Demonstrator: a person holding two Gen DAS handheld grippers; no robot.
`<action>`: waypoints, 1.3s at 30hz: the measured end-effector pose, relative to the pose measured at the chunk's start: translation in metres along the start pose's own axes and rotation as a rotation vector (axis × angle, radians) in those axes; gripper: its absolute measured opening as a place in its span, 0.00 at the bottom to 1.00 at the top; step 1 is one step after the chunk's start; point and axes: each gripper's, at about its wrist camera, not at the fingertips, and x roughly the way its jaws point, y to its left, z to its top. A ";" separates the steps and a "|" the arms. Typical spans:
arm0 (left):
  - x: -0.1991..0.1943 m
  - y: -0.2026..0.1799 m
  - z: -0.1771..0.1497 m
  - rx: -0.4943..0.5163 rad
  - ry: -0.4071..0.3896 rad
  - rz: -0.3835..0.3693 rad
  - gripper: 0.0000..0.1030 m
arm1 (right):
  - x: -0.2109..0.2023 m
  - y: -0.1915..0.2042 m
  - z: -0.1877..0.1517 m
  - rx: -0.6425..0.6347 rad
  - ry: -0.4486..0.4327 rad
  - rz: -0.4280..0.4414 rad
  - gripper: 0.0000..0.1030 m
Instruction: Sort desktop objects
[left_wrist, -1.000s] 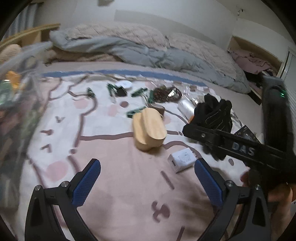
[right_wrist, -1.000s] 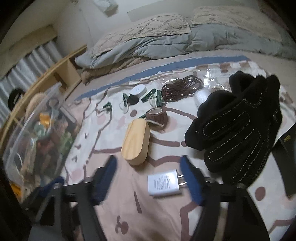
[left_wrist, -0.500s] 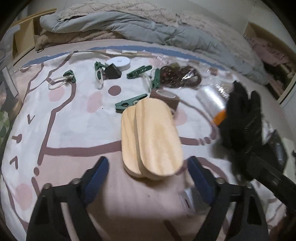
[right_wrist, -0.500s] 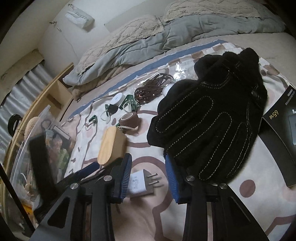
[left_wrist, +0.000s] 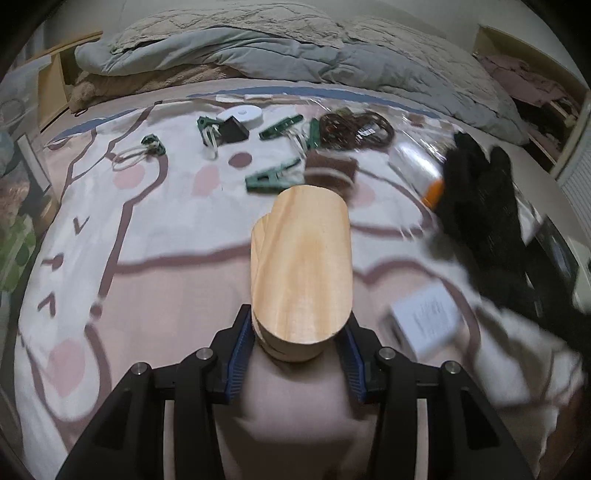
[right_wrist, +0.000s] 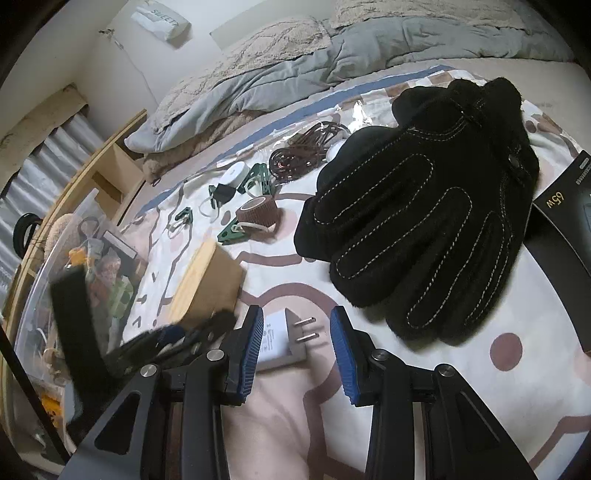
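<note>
An oval wooden box (left_wrist: 301, 266) lies on the patterned bed cover. My left gripper (left_wrist: 297, 350) has its jaws closing on the box's near end, and both blue pads (left_wrist: 242, 350) touch its sides. In the right wrist view the same box (right_wrist: 207, 280) shows at the left, with the left gripper blurred beside it. A white plug charger (right_wrist: 280, 339) lies between the jaws of my right gripper (right_wrist: 297, 350), prongs pointing right. The left pad is against the charger's body. A gap stays between the prongs and the right pad.
A black glove (right_wrist: 417, 221) lies just right of the charger, with a black carton (right_wrist: 565, 225) beyond it. Behind are a brown tape roll (left_wrist: 330, 170), green clips (left_wrist: 271, 177) and a coiled cable (left_wrist: 354, 129). A clear bin (right_wrist: 92, 280) of items stands at the left.
My left gripper came down and forward onto the wooden box and its jaws narrowed from wide to touching it. The right gripper closed in around the charger, then held still.
</note>
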 end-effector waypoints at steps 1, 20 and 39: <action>-0.006 -0.001 -0.008 0.012 0.005 -0.011 0.43 | -0.001 0.000 0.000 -0.001 -0.001 0.000 0.37; -0.094 -0.036 -0.130 0.299 -0.004 -0.152 0.43 | -0.024 0.056 -0.048 -0.109 0.159 0.278 0.37; -0.106 -0.031 -0.144 0.252 -0.047 -0.170 0.43 | -0.030 0.040 -0.089 -0.095 0.284 0.245 0.37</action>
